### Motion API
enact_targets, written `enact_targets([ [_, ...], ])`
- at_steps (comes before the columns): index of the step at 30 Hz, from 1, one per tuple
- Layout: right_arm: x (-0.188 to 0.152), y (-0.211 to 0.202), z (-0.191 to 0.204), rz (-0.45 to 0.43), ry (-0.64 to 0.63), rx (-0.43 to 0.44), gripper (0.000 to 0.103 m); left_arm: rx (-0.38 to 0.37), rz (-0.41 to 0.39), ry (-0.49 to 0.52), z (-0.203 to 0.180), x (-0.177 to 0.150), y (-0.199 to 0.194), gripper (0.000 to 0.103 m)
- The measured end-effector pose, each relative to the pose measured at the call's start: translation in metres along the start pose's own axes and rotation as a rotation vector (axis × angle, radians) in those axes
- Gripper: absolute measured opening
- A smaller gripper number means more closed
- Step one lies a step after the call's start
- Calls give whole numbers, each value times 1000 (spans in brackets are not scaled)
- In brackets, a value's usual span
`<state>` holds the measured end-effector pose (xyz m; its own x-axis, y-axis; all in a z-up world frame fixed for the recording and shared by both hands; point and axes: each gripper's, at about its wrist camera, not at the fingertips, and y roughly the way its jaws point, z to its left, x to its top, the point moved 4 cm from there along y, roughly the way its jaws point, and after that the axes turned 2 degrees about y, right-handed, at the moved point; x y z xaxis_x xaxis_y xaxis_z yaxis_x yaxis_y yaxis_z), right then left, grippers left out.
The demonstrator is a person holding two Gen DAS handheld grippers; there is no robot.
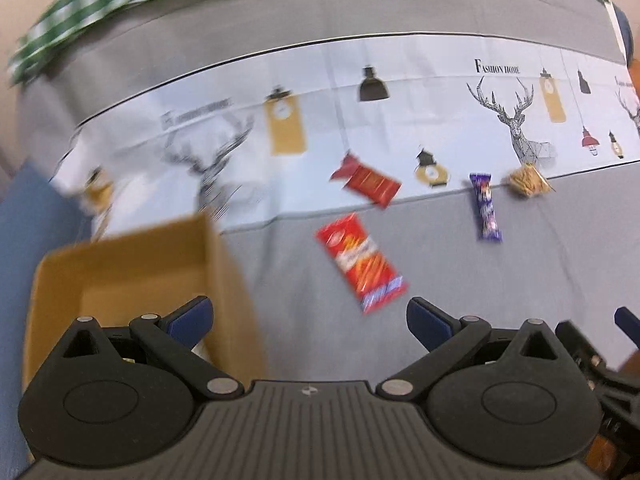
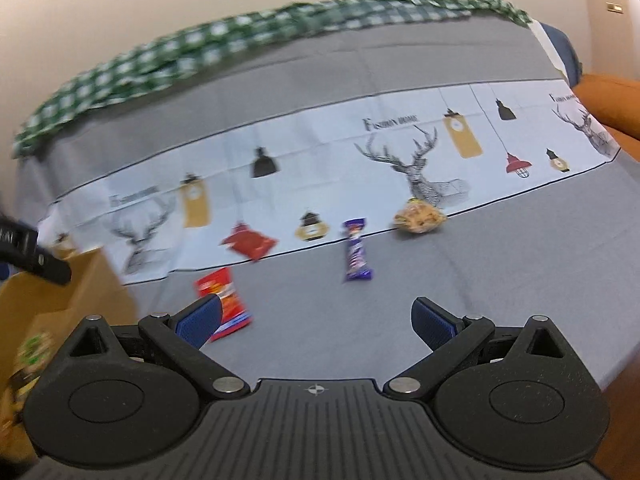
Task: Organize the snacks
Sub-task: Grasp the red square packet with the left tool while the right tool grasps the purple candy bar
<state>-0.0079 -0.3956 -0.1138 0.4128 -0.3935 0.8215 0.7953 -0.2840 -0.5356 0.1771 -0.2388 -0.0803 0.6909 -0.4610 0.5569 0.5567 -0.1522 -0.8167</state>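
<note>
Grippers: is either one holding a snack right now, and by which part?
Nothing is held. The left gripper and the right gripper both stand open and empty above the table.

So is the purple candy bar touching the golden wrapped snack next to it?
Apart. The right wrist view shows grey cloth between the purple candy bar and the golden wrapped snack; the left wrist view agrees.
</note>
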Motion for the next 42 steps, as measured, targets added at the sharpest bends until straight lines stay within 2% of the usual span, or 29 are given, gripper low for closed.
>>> enact_targets([
  [3, 10, 55, -13, 15, -1, -29, 100, -120, -10, 25, -24, 39, 64, 103],
  [4, 14, 74, -16, 26, -6, -45, 100, -137, 4, 32, -29, 50, 88, 103],
  [10, 24, 196, -35, 43, 47, -178, 100, -96, 100, 82, -42, 97, 211, 103],
  [12, 24, 232, -38, 70, 63, -194, 100, -86, 109, 101, -44, 105, 239, 103],
  [15, 20, 274, -40, 96, 71, -202, 100, -142, 115, 143, -54, 116, 274, 103],
  [17, 13, 297, -41, 129, 75, -206, 103, -142, 132, 178, -61, 118, 293, 103],
  [19, 4, 307, -38, 76, -6, -249, 103, -121, 176, 206, -65, 117, 314, 103],
  [21, -3, 310, -32, 61, -76, -264, 102, -175, 150, 173, -61, 119, 319, 103],
  [27, -1, 311, -33, 60, -67, -256, 102, -180, 155, 159, -55, 119, 325, 103],
  [28, 0, 310, -33, 59, -66, -256, 103, -175, 152, 154, -54, 119, 325, 101],
  [29, 0, 310, -33, 58, -64, -254, 102, -175, 139, 150, -54, 119, 322, 85],
  [30, 1, 310, -35, 55, -62, -253, 98, -188, 110, 149, -56, 121, 315, 71],
  [31, 3, 309, -36, 38, -61, -266, 69, -184, 95, 157, -60, 124, 311, 63],
  [32, 6, 304, -36, 3, -73, -276, 23, -181, 99, 149, -59, 125, 308, 62],
  [34, 6, 302, -32, -7, -116, -276, 18, -194, 93, 119, -56, 125, 299, 61],
  [37, 7, 296, -37, -30, -74, -280, 16, -192, 65, 103, -48, 123, 276, 61],
  [40, 12, 281, -43, -67, -27, -281, 16, -199, 53, 70, -37, 116, 239, 61],
  [42, 17, 266, -44, -86, -7, -274, 16, -201, 23, 63, -31, 105, 201, 61],
])
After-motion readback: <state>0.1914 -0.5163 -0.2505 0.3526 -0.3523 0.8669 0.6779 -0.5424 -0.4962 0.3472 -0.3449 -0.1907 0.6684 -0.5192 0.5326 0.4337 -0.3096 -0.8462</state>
